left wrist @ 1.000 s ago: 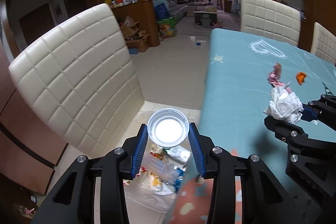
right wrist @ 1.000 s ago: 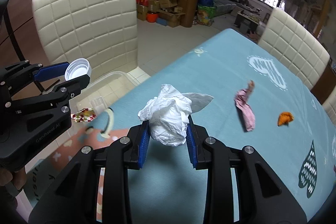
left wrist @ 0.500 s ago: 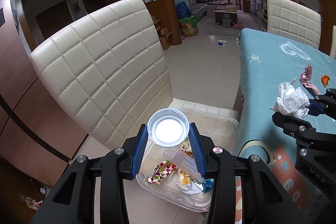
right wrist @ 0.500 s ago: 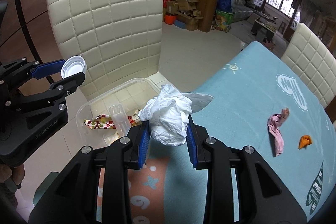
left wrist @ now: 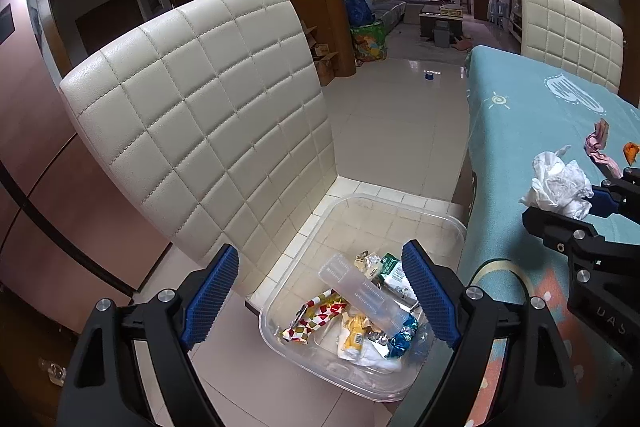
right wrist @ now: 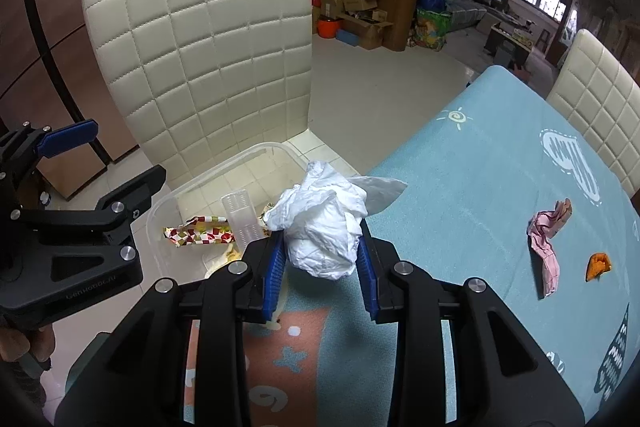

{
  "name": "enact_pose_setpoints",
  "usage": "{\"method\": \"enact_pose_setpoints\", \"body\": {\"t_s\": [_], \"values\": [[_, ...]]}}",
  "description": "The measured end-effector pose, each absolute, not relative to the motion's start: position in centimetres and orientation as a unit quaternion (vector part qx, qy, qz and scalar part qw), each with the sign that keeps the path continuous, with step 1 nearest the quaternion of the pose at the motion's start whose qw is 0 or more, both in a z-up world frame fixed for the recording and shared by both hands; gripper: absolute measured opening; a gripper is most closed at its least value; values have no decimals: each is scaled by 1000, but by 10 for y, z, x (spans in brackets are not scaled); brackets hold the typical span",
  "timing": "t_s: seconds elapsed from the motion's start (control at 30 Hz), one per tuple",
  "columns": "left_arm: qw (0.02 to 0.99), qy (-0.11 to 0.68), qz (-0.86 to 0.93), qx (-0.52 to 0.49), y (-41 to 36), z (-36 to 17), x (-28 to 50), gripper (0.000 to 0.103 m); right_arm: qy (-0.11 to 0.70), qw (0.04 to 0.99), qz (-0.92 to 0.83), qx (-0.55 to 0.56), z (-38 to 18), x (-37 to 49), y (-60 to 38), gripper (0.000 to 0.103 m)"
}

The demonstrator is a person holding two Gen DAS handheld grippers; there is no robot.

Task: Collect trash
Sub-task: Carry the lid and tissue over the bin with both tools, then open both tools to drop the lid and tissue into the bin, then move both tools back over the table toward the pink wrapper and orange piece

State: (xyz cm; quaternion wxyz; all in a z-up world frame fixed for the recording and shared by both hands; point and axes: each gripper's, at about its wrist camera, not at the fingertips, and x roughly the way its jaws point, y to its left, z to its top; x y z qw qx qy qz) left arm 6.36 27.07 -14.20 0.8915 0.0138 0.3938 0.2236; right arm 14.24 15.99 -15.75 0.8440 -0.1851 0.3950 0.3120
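Observation:
My left gripper (left wrist: pixel 320 251) hangs over a clear plastic bin (left wrist: pixel 360 197) on the floor; its jaws are opening wide and nothing is between them. The bin holds a clear tube (left wrist: pixel 360 295), a checkered wrapper (left wrist: pixel 316 315) and other scraps; I cannot pick out the white cap among them. My right gripper (right wrist: pixel 320 239) holds a crumpled white tissue (right wrist: pixel 320 223) above the table's corner beside the bin (right wrist: pixel 240 157); its jaws are just opening, the pads still against the tissue. A pink wrapper (right wrist: pixel 546 235) and an orange scrap (right wrist: pixel 598 265) lie on the teal tablecloth (right wrist: pixel 480 167).
A cream quilted chair (left wrist: pixel 200 107) stands right behind the bin, its back toward me. Another cream chair (right wrist: pixel 600 99) sits at the table's far side. Tiled floor stretches beyond the bin. A hand (right wrist: pixel 16 343) holds the left gripper (right wrist: pixel 112 159) at the left edge.
The left jaws have spread wide and the white cap is gone from between them. Both grippers have shifted toward the bin, which now shows more fully.

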Motion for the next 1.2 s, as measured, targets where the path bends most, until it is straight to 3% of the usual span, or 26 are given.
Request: {"method": "enact_pose_setpoints", "body": {"t_s": [0.7, 0.73, 0.77, 0.83, 1.2], "values": [[887, 385, 252, -42, 298, -143, 44, 82, 398, 832, 337, -192, -162, 137, 182, 35], [887, 384, 254, -42, 299, -142, 43, 82, 399, 830, 339, -192, -162, 137, 183, 40], [887, 383, 255, -42, 300, -141, 42, 82, 401, 829, 341, -189, -163, 137, 185, 59], [887, 382, 259, -41, 301, -139, 40, 82, 393, 837, 337, -177, -161, 136, 183, 84], [889, 381, 252, -40, 295, -134, 44, 82, 402, 842, 317, -168, -160, 137, 166, 86]]}}
